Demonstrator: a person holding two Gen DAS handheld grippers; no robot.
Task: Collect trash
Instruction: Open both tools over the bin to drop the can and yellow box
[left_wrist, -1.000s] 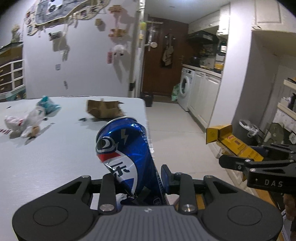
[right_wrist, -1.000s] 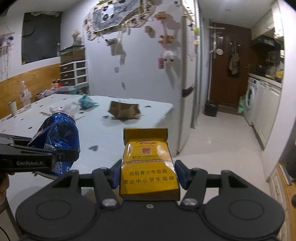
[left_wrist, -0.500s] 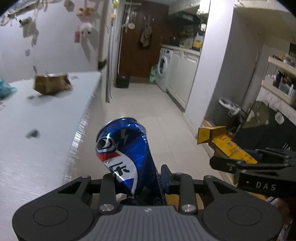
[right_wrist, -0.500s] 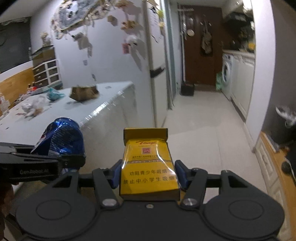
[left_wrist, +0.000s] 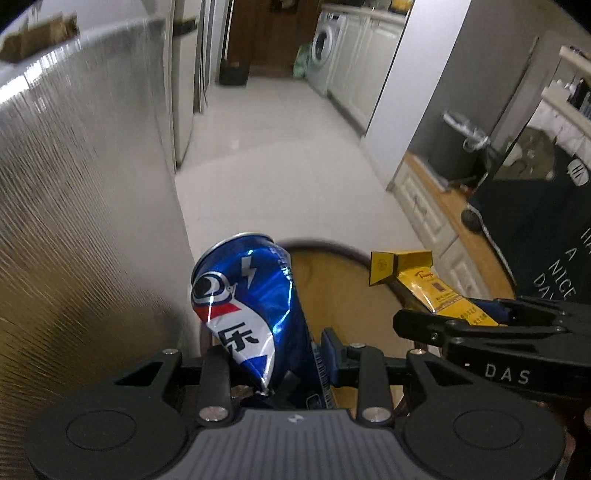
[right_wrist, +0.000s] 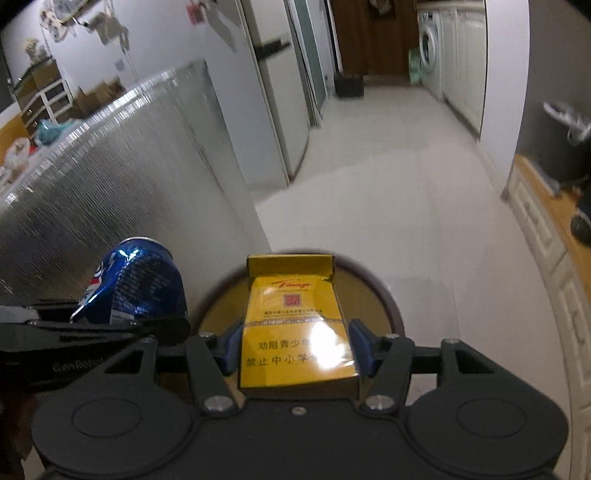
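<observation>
Pale floor tiles (left_wrist: 280, 155) run off toward a washing machine (left_wrist: 325, 48), and the counter's (left_wrist: 74, 184) ribbed, silvery side rises to the left of the left gripper (left_wrist: 280, 354). Seen from the left wrist, its fingers are clamped on a dented blue cola can (left_wrist: 247, 306), which stands up from between them and leans slightly right. The creased, glossy thin metal suggests it is light and empty, slick and easily crushed further, so the low hold near its base looks sound. Ahead of and below the fingers lies a round, dark-rimmed bin opening (left_wrist: 332, 280) with a yellow-brown inside. To the right, the other tool carries a yellow cigarette pack (left_wrist: 436, 291) over the same opening. From the right wrist, the right gripper (right_wrist: 295, 354) has its blue-padded fingers closed on the pack's (right_wrist: 295, 332) two side edges, its flip lid open at the far end. The pack is cardboard under shiny wrap that catches a glare, probably light and fairly stiff but crushable, so gripping across the narrow sides suits it. The bin (right_wrist: 384, 295) sits directly beyond the fingers. The can (right_wrist: 140, 284) shows at the left, beside the counter's (right_wrist: 110, 177) edge.
</observation>
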